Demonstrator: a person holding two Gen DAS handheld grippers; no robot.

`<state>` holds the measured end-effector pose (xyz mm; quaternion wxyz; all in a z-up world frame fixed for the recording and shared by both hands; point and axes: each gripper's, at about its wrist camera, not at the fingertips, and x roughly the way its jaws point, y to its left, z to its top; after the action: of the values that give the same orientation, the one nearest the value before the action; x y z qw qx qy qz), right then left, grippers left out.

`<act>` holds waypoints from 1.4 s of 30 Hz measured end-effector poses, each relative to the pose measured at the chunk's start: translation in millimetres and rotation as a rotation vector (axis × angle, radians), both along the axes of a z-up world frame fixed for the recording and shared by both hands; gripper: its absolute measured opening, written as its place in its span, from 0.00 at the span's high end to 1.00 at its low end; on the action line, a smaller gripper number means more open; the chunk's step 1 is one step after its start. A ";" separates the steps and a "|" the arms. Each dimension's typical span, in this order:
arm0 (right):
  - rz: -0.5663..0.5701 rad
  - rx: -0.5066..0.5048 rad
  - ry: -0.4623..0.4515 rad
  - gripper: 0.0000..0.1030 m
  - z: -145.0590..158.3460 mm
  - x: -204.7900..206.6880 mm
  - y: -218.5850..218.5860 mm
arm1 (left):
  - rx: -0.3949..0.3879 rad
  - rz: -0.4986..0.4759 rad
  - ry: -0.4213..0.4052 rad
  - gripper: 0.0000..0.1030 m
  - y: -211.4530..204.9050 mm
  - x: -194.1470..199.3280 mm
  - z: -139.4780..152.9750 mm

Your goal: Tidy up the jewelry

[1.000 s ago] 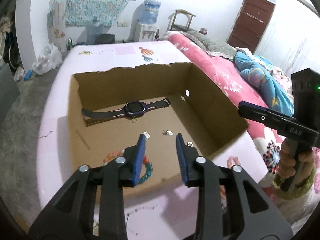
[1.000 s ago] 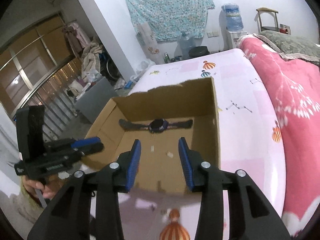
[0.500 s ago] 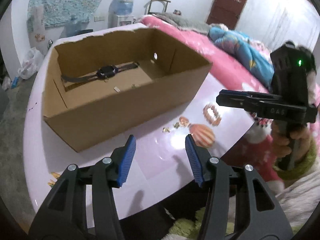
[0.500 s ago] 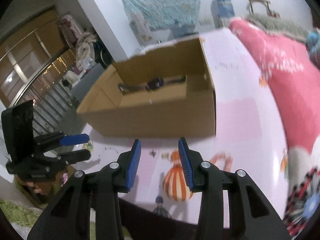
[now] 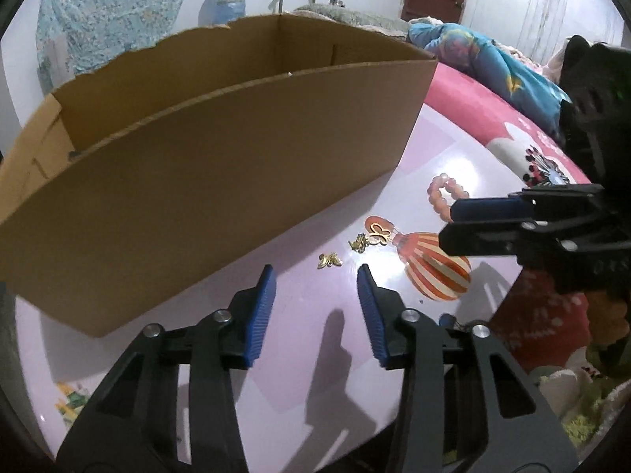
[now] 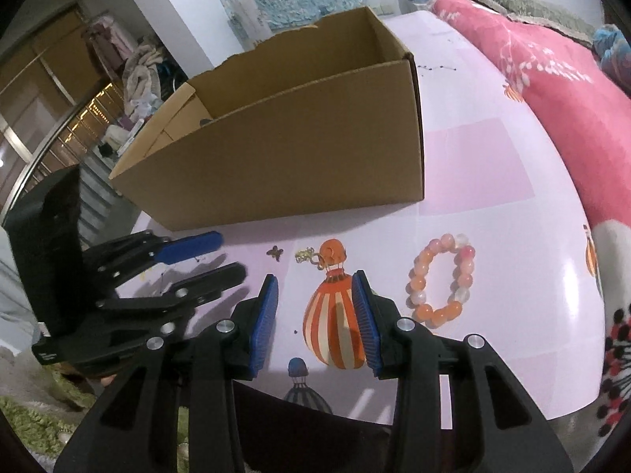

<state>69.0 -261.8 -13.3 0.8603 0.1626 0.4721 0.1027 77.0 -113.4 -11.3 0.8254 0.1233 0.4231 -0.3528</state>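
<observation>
The open brown cardboard box [image 5: 221, 165] stood on the pink sheet printed with hot-air balloons [image 6: 493, 181], and everything else lay on the near side of it. The left gripper [image 5: 315, 311], black with blue ribbed pads, hung low over the sheet just in front of the box's long wall; its jaws were closing, with nothing between them but bare sheet. Just beyond its tips, between them and the box wall, lay a small gold butterfly-shaped charm [image 5: 329, 260], and a little farther from the box a second gold charm [image 5: 359, 243] touching a gold butterfly outline piece [image 5: 378, 234]. The bracelet of round pink and orange beads [image 6: 441, 280] lay flat on the sheet farther out from the box's near right corner, well apart from the charms.

The right gripper [image 6: 315, 319] stood part open and empty over the printed orange-striped balloon [image 6: 335, 327], with the bracelet just to the right of its right finger. From the left wrist view its fingers reached in from the right, partly covering the bracelet. What lay inside the box could not be seen from either view.
</observation>
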 end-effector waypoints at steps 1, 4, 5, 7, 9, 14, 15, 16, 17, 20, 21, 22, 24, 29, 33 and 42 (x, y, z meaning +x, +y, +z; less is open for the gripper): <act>0.000 0.000 0.000 0.63 -1.3 0.5 0.3 | -0.001 -0.003 0.005 0.65 -2.5 2.6 -2.1; -0.013 0.002 0.004 0.63 -4.1 -0.4 1.8 | 0.004 -0.015 0.014 0.68 -7.7 6.2 -6.9; -0.015 0.004 0.006 0.63 -5.5 0.0 1.4 | 0.011 -0.021 0.015 0.69 -10.1 7.1 -8.8; -0.018 0.008 0.010 0.63 -7.2 0.2 1.7 | 0.027 -0.031 0.012 0.73 -15.2 7.4 -12.1; -0.021 0.013 0.012 0.63 -8.5 0.5 1.1 | 0.040 -0.033 0.002 0.77 -17.7 7.7 -13.6; -0.024 0.014 0.016 0.63 -11.7 -1.0 2.9 | 0.066 -0.043 -0.044 0.81 -19.3 7.7 -14.2; -0.025 0.015 0.017 0.63 -12.3 -1.1 3.5 | 0.070 -0.047 -0.048 0.81 -19.3 7.5 -14.2; -0.026 0.016 0.018 0.63 -13.0 -0.2 0.5 | 0.071 -0.052 -0.051 0.81 -19.8 7.2 -14.3; -0.027 0.017 0.018 0.63 -13.2 -0.8 -0.5 | 0.073 -0.055 -0.052 0.81 -19.9 6.8 -14.3; -0.032 0.017 0.018 0.63 -13.9 -0.3 -0.1 | 0.073 -0.063 -0.056 0.85 -19.0 6.2 -13.7; -0.034 0.017 0.018 0.63 -13.7 -0.8 0.2 | 0.072 -0.068 -0.055 0.87 -19.1 5.4 -13.8; -0.035 0.017 0.017 0.63 -13.3 -1.2 0.2 | 0.074 -0.073 -0.056 0.89 -19.2 4.2 -13.7; -0.037 0.016 0.017 0.63 -13.2 -2.0 0.0 | 0.078 -0.075 -0.061 0.89 -19.1 2.9 -13.9; -0.041 0.015 0.009 0.63 -11.6 -4.5 0.1 | 0.071 -0.065 -0.057 0.95 -17.9 2.8 -14.5; -0.032 0.003 -0.003 0.63 -8.9 -6.6 3.0 | 0.071 -0.050 -0.052 1.00 -9.7 3.2 -14.9; -0.009 0.003 -0.001 0.63 -9.0 -2.5 11.0 | 0.083 0.012 -0.036 1.00 18.8 5.4 -13.6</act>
<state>66.5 -250.7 -22.3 0.8607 0.1659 0.4709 0.0993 82.4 -94.6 -24.9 0.8292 0.1615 0.4231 -0.3276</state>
